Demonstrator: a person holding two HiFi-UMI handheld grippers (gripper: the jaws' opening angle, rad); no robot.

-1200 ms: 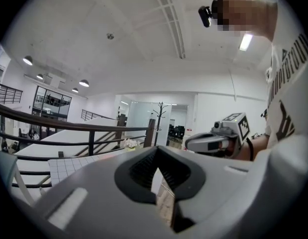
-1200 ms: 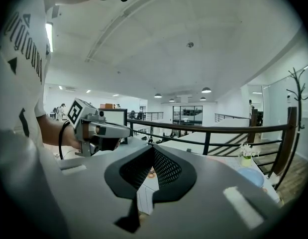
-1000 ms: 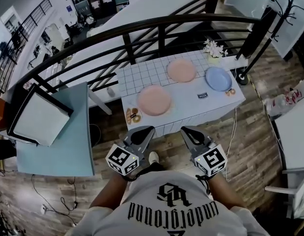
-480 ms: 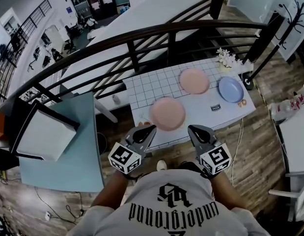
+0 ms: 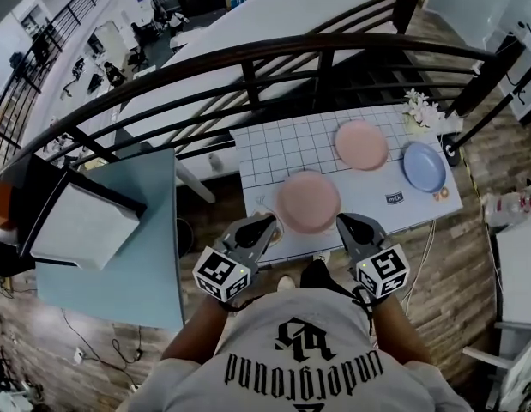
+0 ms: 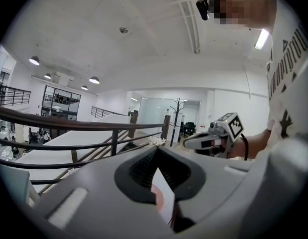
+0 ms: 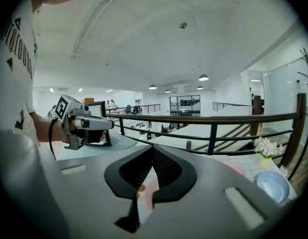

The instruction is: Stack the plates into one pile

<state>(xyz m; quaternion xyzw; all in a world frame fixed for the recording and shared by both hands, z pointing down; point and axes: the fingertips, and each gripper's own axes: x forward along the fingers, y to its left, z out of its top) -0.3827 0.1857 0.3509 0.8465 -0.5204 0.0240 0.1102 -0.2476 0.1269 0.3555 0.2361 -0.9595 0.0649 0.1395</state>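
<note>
1. Standing at the near edge of the worktop (image 5: 274, 140), a person is holding both tools up in the lower middle of the head view, short of the worktop and touching nothing.
2. The left hand-held gripper (image 5: 263, 224) is sitting with its jaws pressed together. Its own view shows only a thin sliver of light between them and nothing pinched.
3. The right hand-held gripper (image 5: 346, 221) is likewise keeping its jaws pressed together and is carrying nothing. A thin slit between them shows a bit of pink and white beyond.
4. Three plates are lying apart on the worktop, none stacked.
5. The near pink plate (image 5: 308, 201) is lying at the centre of the frame by the worktop's front edge, between the two gripper tips as seen from above.
6. The far pink plate (image 5: 361, 144) is resting up and to the right of it, toward the back edge.
7. The blue plate (image 5: 424, 166) is lying further right, near the worktop's right end.
8. A bunch of white flowers (image 5: 419, 108) is standing at the back right corner, just above the blue plate in the frame.
9. A small dark card (image 5: 394, 198) is lying near the front edge, between the near pink plate and the blue plate.
10. A black railing (image 5: 248, 54) is curving across the upper part of the frame behind the worktop, and a teal table (image 5: 145, 230) is standing at the left.
</note>
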